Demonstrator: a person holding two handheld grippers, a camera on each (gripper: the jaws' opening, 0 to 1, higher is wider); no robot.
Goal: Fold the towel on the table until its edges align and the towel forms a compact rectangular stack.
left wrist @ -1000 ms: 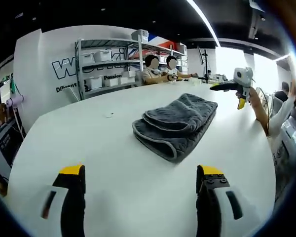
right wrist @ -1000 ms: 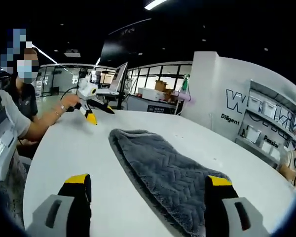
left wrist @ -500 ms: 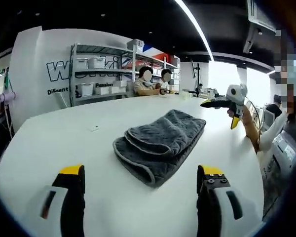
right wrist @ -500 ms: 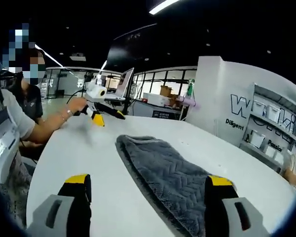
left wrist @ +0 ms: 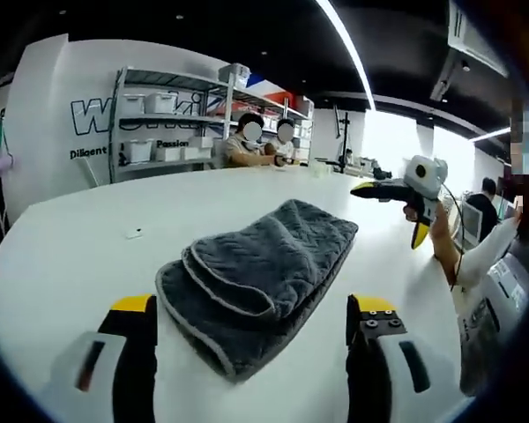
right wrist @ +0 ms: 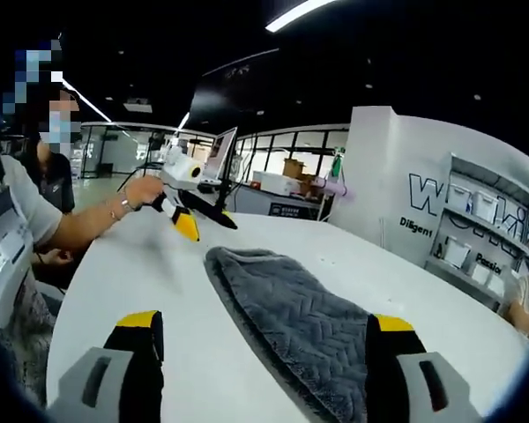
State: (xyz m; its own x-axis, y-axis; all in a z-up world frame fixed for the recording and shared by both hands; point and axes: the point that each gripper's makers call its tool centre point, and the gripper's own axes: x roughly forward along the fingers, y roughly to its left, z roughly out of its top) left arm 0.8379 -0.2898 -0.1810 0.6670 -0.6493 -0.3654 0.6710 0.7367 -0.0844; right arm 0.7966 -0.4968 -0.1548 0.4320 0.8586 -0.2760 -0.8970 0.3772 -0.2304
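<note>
Folded grey towel on white counter; both tools empty, jaws apart.

In the left gripper view, the grey towel [left wrist: 256, 282] lies folded in soft layers on the white counter [left wrist: 88, 238], its near end between the spread yellow-tipped jaws of the left tool [left wrist: 251, 319]; nothing is gripped. The right tool [left wrist: 397, 189] shows at the right of that view, held in a person's hand above the counter, apart from the towel. In the right gripper view, the towel [right wrist: 291, 322] extends to the jaws of the right tool [right wrist: 269, 339], which stand wide apart and hold nothing. The left tool [right wrist: 194, 203] hangs above the counter [right wrist: 132, 273] beyond the towel's far end.
</note>
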